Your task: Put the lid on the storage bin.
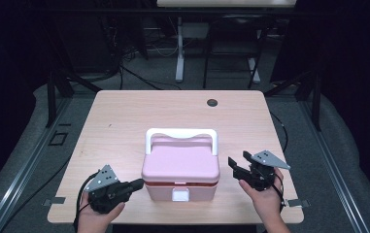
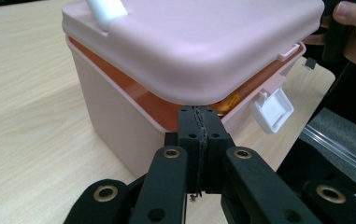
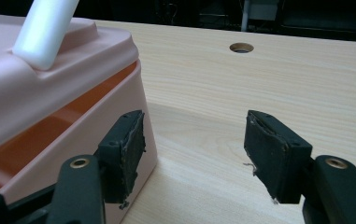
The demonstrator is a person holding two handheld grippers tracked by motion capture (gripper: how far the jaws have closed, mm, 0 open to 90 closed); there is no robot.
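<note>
A pink box (image 1: 180, 170) with a white handle (image 1: 181, 133) sits near the front edge of the wooden table (image 1: 124, 111), between the two hands. The left hand (image 1: 97, 216) comes in low from the bottom edge and holds the left gripper (image 1: 136, 184) nearly level, pointing right at the box's front left corner. In the left gripper view its jaws are pressed together with nothing between them, the tips right at the seam under the slightly raised lid (image 2: 203, 42), where an orange rim (image 2: 133, 74) shows; the white latch (image 2: 273, 109) hangs loose. The right hand (image 1: 265, 199) holds the right gripper (image 1: 237, 160) beside the box's right wall, angled inward, jaws spread and empty, one pad (image 3: 129, 151) just beside the wall. No writing or label can be read on the box
</note>
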